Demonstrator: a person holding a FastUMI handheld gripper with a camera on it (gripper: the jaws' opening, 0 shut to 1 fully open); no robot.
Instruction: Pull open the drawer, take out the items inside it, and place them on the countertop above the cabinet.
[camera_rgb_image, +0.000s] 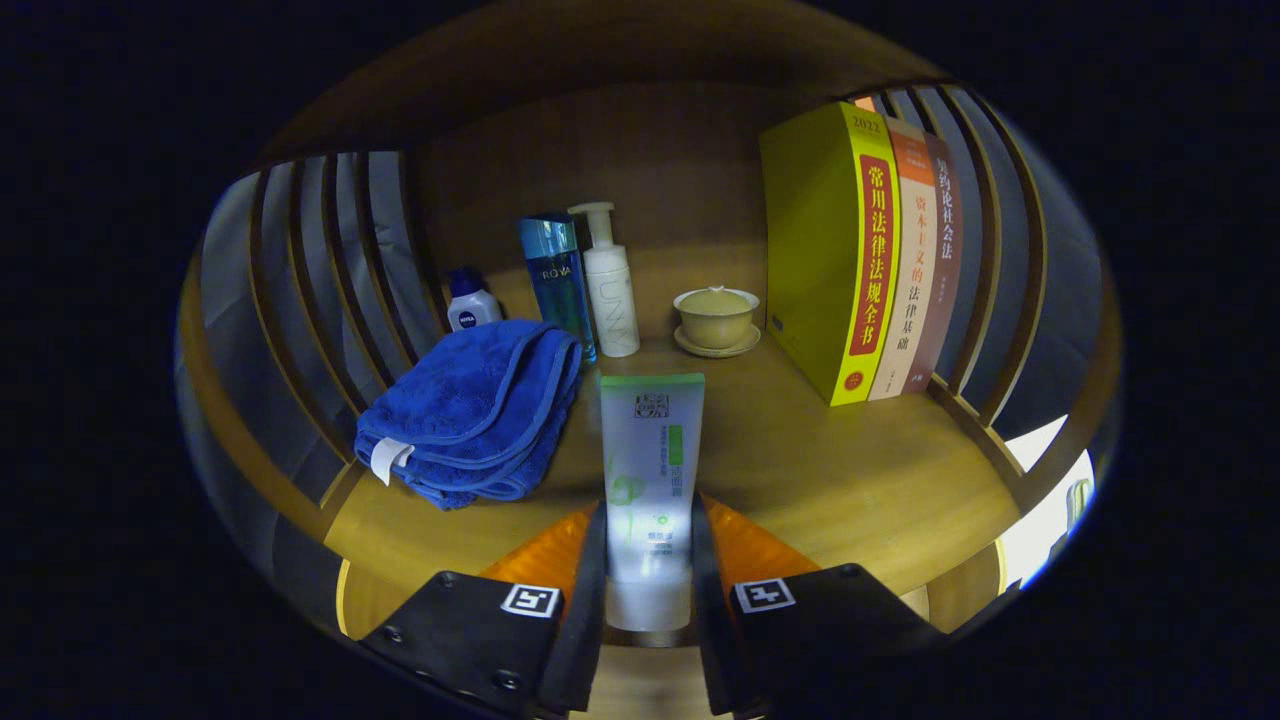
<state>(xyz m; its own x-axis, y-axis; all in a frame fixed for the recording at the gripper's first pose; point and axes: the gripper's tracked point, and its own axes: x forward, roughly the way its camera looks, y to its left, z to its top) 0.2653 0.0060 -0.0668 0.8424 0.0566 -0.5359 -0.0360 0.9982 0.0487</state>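
While both fingers press its sides, tongs (648, 560) narrowed onto a white tube (650, 480), tube standing up between them over the wooden countertop (850, 480), blue towel (475, 410) just beyond, left.

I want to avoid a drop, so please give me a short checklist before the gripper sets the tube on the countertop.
1. Gripper shut on tube, both fingers pressing: ok.
2. Tube straight between fingers: ok.
3. Bare countertop ahead of tube: ok.
4. Blue towel apart from tube: ok, but near.
5. Bowl, bottles and books beyond: ok.
6. Tube touching the wood: cannot tell.
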